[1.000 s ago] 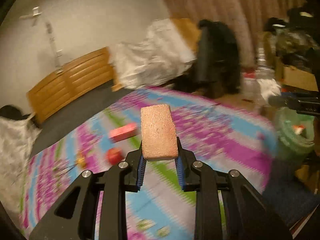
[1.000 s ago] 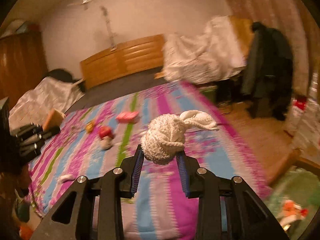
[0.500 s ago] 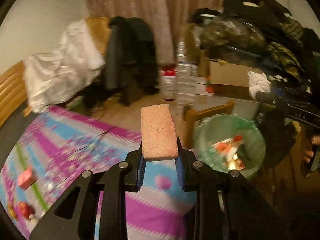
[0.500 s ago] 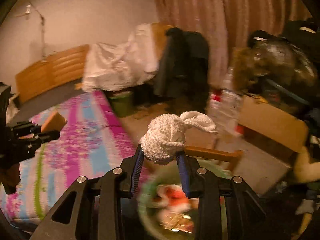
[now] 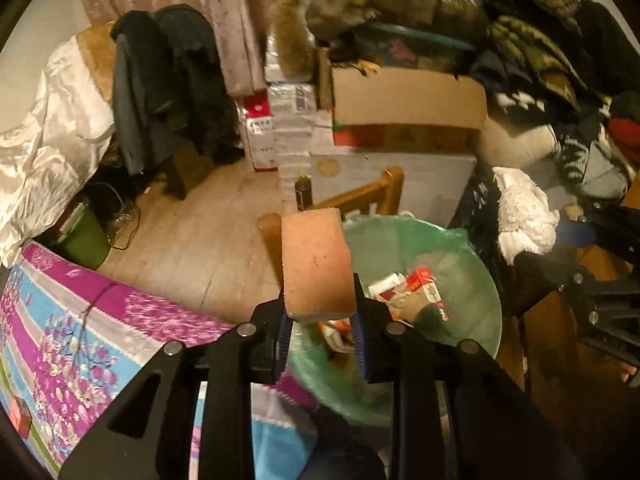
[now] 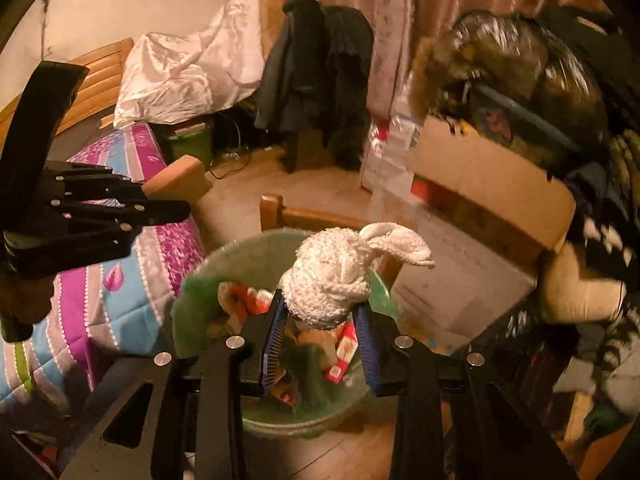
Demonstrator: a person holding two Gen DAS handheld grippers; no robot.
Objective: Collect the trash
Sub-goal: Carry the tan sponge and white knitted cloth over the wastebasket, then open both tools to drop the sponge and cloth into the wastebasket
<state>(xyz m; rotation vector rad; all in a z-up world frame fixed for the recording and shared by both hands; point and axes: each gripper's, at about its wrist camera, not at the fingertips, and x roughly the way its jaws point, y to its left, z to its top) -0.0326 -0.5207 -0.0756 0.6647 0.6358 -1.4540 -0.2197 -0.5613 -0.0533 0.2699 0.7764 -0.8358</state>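
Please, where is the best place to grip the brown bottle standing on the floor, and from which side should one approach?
Probably the brown bottle is best gripped around its narrow upright body, approaching from the open floor side; boxes and the wooden frame stand close behind it.

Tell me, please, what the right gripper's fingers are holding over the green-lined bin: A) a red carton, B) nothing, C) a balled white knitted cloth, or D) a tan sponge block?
C: the right gripper is clamped on a balled white knitted cloth above the bin.
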